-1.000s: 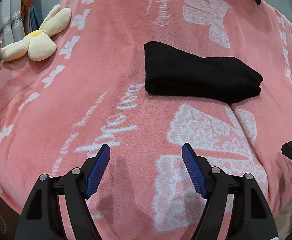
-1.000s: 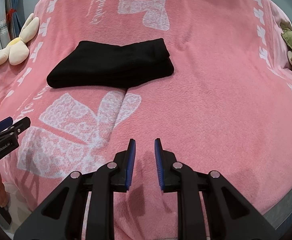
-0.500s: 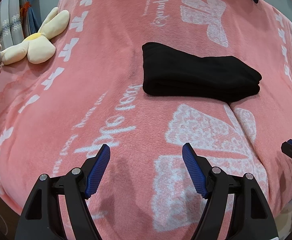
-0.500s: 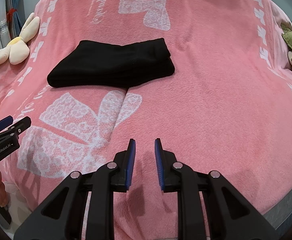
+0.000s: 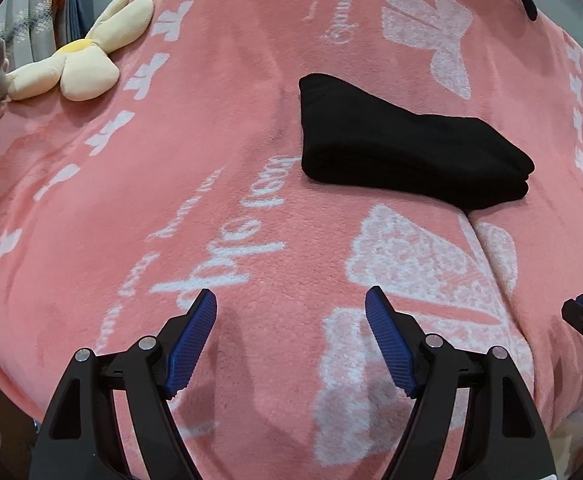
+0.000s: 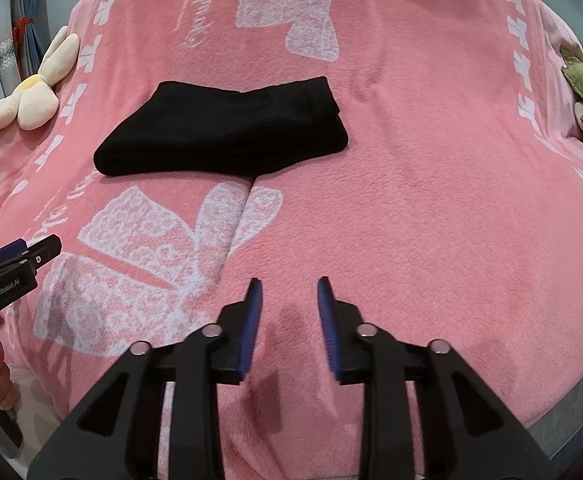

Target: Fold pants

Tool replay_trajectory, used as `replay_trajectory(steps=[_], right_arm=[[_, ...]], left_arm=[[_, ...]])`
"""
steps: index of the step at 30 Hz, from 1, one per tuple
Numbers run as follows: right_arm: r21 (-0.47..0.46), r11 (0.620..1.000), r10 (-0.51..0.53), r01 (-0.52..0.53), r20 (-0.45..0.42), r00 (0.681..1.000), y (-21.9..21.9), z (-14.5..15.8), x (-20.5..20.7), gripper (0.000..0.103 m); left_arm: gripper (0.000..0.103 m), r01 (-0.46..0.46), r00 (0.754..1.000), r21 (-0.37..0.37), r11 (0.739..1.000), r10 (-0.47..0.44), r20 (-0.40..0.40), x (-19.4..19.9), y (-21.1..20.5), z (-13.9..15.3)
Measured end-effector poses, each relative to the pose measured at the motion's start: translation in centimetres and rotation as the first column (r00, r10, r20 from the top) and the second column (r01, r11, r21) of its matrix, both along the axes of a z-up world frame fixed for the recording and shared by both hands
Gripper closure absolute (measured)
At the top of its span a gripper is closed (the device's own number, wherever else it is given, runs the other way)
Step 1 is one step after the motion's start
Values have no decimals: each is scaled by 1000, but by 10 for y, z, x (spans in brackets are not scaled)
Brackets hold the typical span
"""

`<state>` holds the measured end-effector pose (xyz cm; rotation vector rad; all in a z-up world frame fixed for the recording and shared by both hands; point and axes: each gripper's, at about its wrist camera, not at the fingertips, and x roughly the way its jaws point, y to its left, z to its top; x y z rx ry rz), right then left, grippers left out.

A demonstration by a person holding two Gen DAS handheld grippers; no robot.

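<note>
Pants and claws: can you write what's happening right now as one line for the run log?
pants: folded, lying on pink blanket | left claw: open, empty | right claw: just been opening, nothing between | neither touches pants

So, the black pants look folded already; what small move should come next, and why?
Probably just draw both claws back and stop. The pants lie in a compact layered stack on the pink blanket, and both the left claw and the right claw, whose jaws have just been opening, hold nothing and sit well short of it.
</note>
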<state>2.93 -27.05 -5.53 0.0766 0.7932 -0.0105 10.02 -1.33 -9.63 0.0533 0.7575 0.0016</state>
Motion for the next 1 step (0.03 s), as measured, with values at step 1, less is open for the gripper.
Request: replay_trajectory(steps=[1], right_arm=[[1,1000,-1,1,-1,1000,0,0,0,75]], left_arm=[[30,-1,1000,2,1000,1,-1,0,0,0]])
